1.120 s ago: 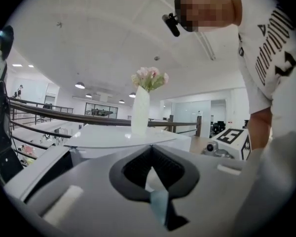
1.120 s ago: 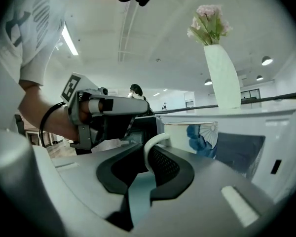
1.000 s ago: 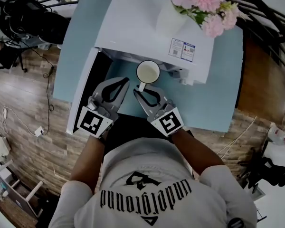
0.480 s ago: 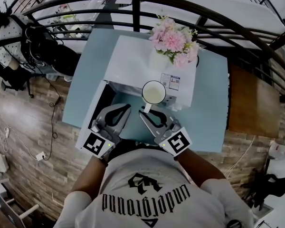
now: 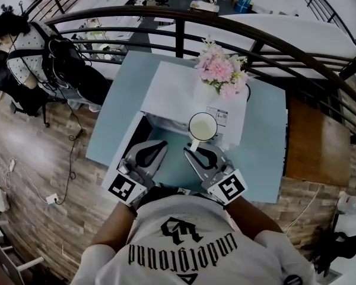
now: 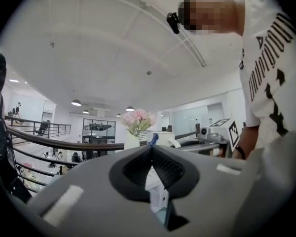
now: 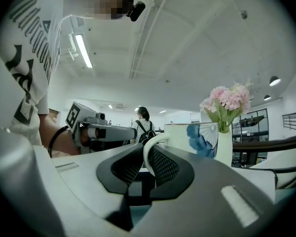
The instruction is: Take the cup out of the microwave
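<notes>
**Cup (image 5: 202, 126) out of the microwave (image 5: 178, 92)**

The right gripper (image 5: 194, 152) has its jaws clamped on the white cup's handle (image 7: 149, 154), holding it upright in the air before the open microwave on the pale blue bench (image 5: 121, 103). Beside it hangs the left gripper (image 5: 161, 148), jaws together and empty.

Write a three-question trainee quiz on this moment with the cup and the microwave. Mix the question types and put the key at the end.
1. True or false: the right gripper is closed on the handle of the cup.
2. What stands on top of the microwave? A. a kettle B. a vase of pink flowers C. a stack of plates
3. Short answer: what does the left gripper hold?

Key: 1 true; 2 B; 3 nothing, its jaws are together with nothing between them.
</notes>
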`<state>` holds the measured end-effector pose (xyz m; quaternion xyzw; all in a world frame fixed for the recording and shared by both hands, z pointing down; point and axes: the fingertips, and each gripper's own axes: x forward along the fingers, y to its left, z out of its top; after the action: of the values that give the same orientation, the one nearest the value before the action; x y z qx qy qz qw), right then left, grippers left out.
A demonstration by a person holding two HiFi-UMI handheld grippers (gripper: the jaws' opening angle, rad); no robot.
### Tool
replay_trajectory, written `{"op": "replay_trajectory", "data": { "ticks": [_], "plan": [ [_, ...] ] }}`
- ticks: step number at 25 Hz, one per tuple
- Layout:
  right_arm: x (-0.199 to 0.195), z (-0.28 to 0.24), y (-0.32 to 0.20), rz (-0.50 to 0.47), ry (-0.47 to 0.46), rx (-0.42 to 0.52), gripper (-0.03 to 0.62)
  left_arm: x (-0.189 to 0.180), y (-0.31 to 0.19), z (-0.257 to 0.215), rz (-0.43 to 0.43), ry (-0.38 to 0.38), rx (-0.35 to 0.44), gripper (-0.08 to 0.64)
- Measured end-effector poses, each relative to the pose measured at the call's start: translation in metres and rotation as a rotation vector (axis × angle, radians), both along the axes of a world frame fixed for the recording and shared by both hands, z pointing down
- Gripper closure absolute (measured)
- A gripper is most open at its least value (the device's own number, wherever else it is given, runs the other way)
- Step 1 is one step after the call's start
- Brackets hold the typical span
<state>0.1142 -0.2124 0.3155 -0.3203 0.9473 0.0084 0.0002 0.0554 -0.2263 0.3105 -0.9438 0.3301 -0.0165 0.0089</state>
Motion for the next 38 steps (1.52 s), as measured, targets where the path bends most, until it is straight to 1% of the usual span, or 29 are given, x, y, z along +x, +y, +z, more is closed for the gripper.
{"op": "replay_trajectory", "data": {
  "ticks": [3, 8, 14, 18, 21, 23, 26, 31, 35, 38],
  "plan": [
    [-0.001, -0.003, 0.001, 0.014, -0.002, -0.002, 0.541, 0.003, 0.003, -0.013, 0.030, 0.011, -0.015, 0.509],
    [-0.011, -0.005, 0.010, 0.035, 0.010, 0.018, 0.541, -0.005, 0.015, -0.014, 0.076, -0.001, -0.012, 0.509],
    [-0.044, -0.011, 0.045, 0.081, -0.011, 0.029, 0.541, -0.040, 0.058, -0.012, 0.124, -0.003, -0.028, 0.509],
    [-0.068, -0.020, 0.077, 0.118, -0.035, 0.077, 0.541, -0.067, 0.095, -0.009, 0.148, 0.002, -0.038, 0.509],
    [-0.090, -0.022, 0.109, 0.139, -0.030, 0.067, 0.541, -0.088, 0.125, -0.012, 0.175, 0.005, -0.029, 0.509],
    [-0.102, -0.024, 0.128, 0.159, -0.037, 0.085, 0.541, -0.101, 0.144, -0.011, 0.193, 0.008, -0.026, 0.509],
    [-0.114, -0.021, 0.152, 0.184, -0.033, 0.076, 0.541, -0.113, 0.164, -0.006, 0.219, 0.011, -0.038, 0.509],
    [-0.118, -0.023, 0.187, 0.227, -0.027, 0.059, 0.541, -0.115, 0.190, -0.004, 0.264, 0.027, -0.049, 0.509],
    [-0.108, -0.036, 0.207, 0.242, -0.025, 0.100, 0.541, -0.110, 0.209, -0.009, 0.272, 0.032, -0.038, 0.509],
    [-0.096, -0.040, 0.222, 0.236, -0.029, 0.111, 0.541, -0.099, 0.224, -0.013, 0.267, 0.037, -0.033, 0.509]
  ]
}}
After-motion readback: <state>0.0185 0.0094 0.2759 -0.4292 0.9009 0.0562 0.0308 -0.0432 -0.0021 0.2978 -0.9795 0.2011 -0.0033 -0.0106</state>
